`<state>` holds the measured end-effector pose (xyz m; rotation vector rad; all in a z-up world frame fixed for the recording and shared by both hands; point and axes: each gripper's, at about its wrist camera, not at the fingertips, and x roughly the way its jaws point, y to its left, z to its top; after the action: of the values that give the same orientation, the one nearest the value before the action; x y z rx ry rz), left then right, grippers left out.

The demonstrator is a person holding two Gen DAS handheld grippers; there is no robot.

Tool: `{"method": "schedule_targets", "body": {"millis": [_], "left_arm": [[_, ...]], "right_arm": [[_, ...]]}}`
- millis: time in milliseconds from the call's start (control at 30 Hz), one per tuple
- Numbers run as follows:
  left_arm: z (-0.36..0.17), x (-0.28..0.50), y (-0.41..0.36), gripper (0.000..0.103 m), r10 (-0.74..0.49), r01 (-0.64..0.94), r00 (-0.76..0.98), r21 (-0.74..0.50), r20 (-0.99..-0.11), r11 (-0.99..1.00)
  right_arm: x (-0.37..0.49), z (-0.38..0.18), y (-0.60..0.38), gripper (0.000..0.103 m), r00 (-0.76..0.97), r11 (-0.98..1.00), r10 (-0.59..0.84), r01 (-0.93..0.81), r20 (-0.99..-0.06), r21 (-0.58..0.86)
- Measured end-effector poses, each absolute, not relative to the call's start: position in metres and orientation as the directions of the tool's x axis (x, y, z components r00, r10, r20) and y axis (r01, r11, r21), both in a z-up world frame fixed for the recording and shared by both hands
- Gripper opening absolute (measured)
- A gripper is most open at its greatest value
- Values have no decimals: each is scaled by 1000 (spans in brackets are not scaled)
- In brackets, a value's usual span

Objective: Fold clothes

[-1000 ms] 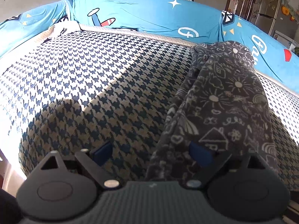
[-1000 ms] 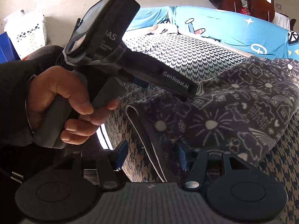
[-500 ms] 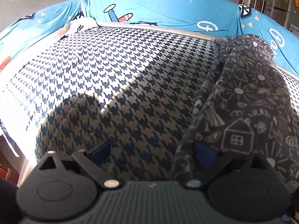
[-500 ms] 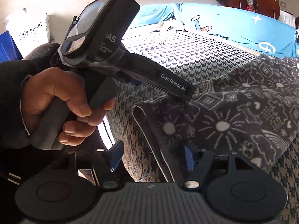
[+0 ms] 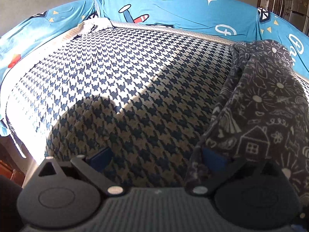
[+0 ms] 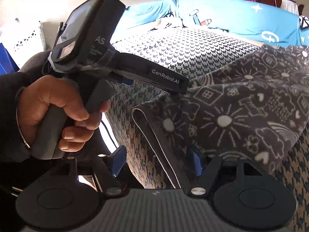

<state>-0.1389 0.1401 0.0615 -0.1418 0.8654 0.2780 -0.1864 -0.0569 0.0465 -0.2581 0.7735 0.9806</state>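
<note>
- A dark doodle-print garment (image 6: 241, 104) is laid folded on the houndstooth cover (image 5: 123, 89), at the right side in the left wrist view, with its hemmed edge at the near end.
- The left gripper (image 5: 156, 157) is seen with jaws opening wide; the right pad is overlapped by the garment's edge, with only cover between the pads.
- The right gripper (image 6: 157, 161) is spread apart, the hem lying between its unpressed pads.
- The left hand (image 6: 56, 112) is wrapped around its gripper's handle.
- A blue printed sheet (image 5: 173, 9) is seen behind.
</note>
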Motion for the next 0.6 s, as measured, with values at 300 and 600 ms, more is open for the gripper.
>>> {"method": "schedule_targets", "body": {"millis": [300, 600], "left_arm": [[79, -140, 134, 102, 165, -291, 697, -65, -698, 955], [81, -122, 106, 102, 40, -167, 722, -118, -690, 979]], "right_arm": [[-189, 63, -74, 70, 352, 561, 690, -812, -633, 160], [-173, 74, -82, 70, 414, 589, 645, -804, -642, 73]]}}
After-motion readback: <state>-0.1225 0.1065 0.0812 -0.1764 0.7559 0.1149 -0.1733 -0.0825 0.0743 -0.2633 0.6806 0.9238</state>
